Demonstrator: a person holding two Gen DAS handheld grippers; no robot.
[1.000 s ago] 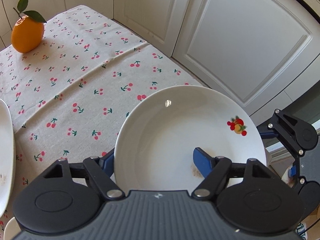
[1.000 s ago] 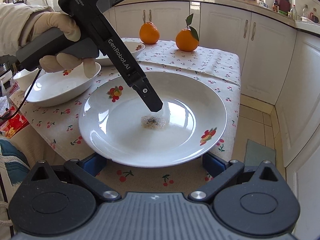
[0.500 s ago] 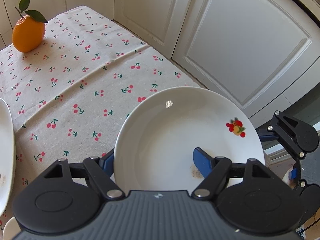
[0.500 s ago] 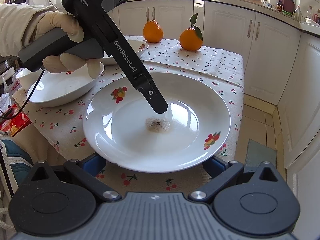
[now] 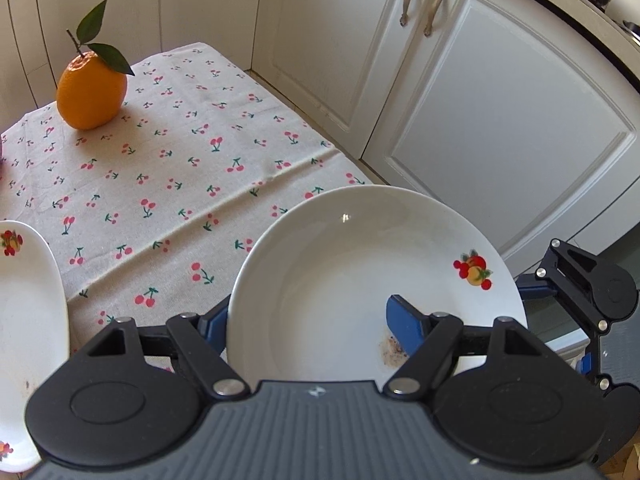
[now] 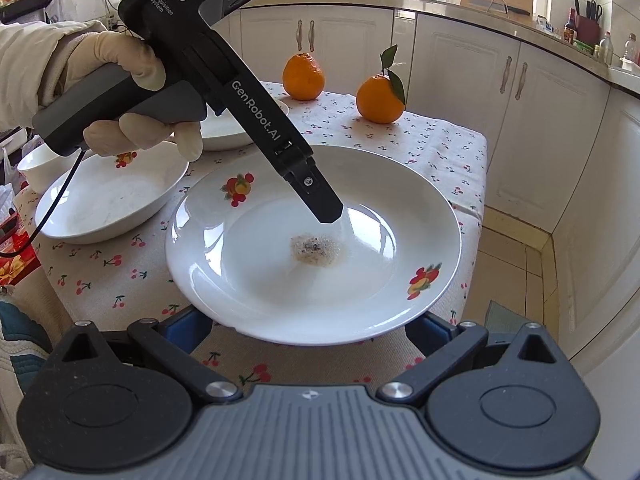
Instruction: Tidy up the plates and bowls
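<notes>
Left wrist view: left gripper (image 5: 308, 320) clamped on the near rim of the plate (image 5: 360, 264), one blue finger (image 5: 404, 326) on top inside the well, the other beneath the rim. Plate hangs past the tablecloth (image 5: 160, 184) corner, toward the cabinets.

Right wrist view: plate (image 6: 280, 280) sits straight ahead between the right gripper (image 6: 308, 330) fingers (rim over them; contact unclear). Deeper dish (image 6: 108, 200) lies to the plate's left, on the left hand's (image 6: 132, 92) side, probably the stacking target.
</notes>
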